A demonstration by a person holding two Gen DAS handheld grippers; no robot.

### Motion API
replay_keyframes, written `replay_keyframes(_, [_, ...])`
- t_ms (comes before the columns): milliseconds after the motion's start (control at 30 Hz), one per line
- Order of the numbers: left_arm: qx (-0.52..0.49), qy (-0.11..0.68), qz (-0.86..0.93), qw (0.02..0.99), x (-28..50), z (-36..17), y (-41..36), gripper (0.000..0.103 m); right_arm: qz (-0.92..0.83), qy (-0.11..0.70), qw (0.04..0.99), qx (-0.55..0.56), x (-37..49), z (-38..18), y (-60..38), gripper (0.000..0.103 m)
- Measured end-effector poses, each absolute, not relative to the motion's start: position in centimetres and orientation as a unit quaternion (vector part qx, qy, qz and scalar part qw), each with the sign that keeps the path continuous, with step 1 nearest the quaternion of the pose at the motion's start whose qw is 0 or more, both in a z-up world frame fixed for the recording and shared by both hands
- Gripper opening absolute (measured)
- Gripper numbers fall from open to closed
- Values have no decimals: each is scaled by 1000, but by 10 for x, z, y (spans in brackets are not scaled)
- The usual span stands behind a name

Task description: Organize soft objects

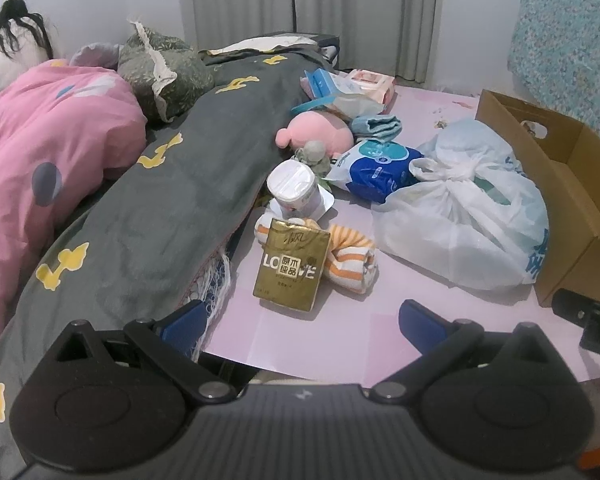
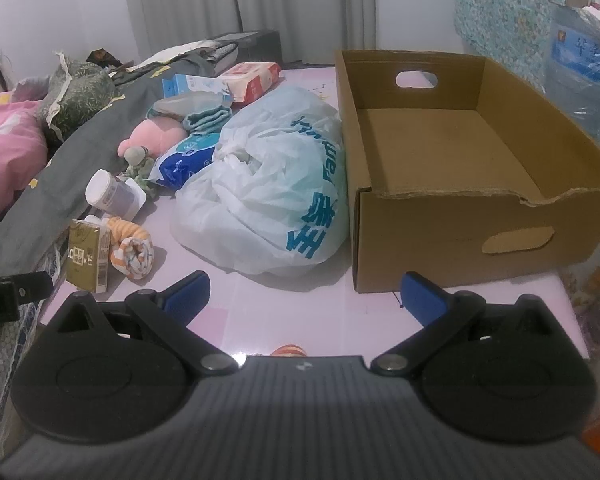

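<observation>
Cardboard box (image 2: 440, 140) empty; striped towel (image 1: 350, 258), pink plush (image 1: 314, 130) and tied plastic bag (image 2: 268, 184) unsorted beside it; left gripper (image 1: 302, 318) and right gripper (image 2: 304, 294) jaws spread wide, holding nothing

matt cardboard box (image 2: 440, 240), crinkly plastic bag (image 2: 268, 200)

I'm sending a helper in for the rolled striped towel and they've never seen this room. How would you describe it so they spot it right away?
Start at the open cardboard box on the pink surface, then go left past the big white plastic bag beside it. Just beyond lies the rolled towel, touching a gold packet. It is the only orange-and-white striped thing there; the nearby plush toy is plain pink.
</observation>
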State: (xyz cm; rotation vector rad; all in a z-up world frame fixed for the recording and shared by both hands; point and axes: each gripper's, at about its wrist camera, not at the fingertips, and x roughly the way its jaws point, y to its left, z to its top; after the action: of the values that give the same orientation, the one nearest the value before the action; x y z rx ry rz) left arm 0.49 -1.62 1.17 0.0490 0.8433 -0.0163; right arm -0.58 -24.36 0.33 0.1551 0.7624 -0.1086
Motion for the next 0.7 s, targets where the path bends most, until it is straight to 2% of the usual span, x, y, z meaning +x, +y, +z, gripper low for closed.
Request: replay_keyframes(700, [22, 406, -10, 914, 14, 18, -21, 103, -50, 370, 924, 77, 2, 8, -246, 102])
